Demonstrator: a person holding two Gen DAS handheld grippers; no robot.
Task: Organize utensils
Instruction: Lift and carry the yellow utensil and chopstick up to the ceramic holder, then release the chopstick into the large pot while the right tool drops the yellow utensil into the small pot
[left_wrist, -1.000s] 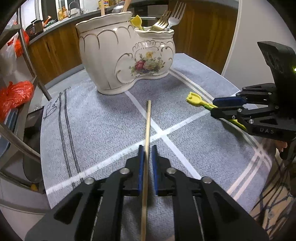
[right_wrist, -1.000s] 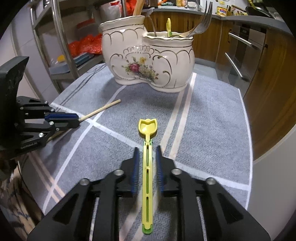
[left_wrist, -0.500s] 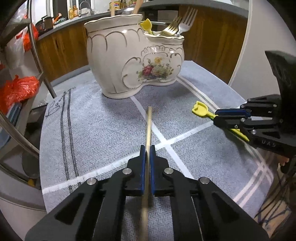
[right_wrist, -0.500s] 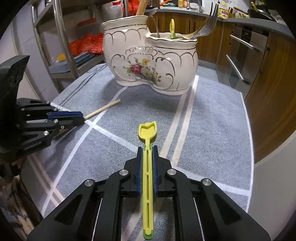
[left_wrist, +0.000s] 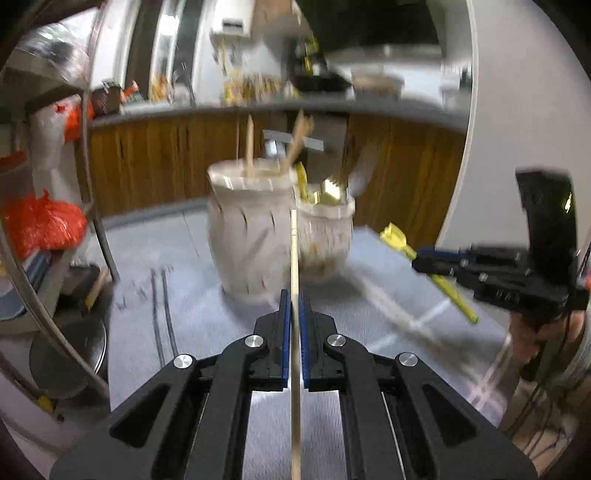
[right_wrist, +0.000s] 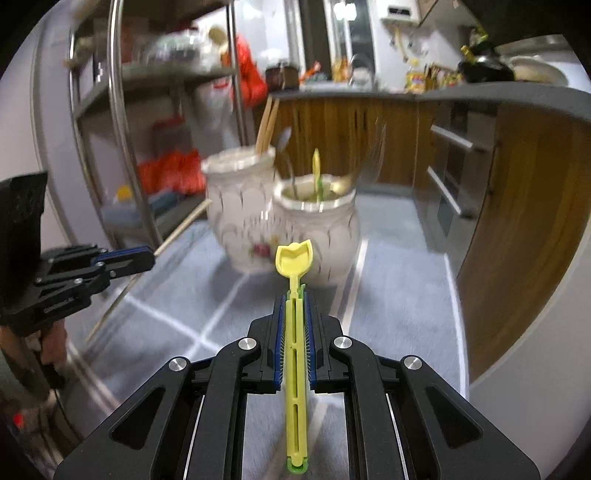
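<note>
You have the thin pale wooden chopstick (left_wrist: 294, 258) pinched in the closed left claw (left_wrist: 292, 306) and the yellow plastic scoop-ended spoon (right_wrist: 294, 280) clamped in the closed right claw (right_wrist: 294, 306), both clear of the grey cloth-covered bench (right_wrist: 399, 280). Tip each nearly upright over the cream two-pot ceramic utensil holder (right_wrist: 280, 218): chopstick into the taller pot with the other sticks, spoon into the lower, then release.
</note>
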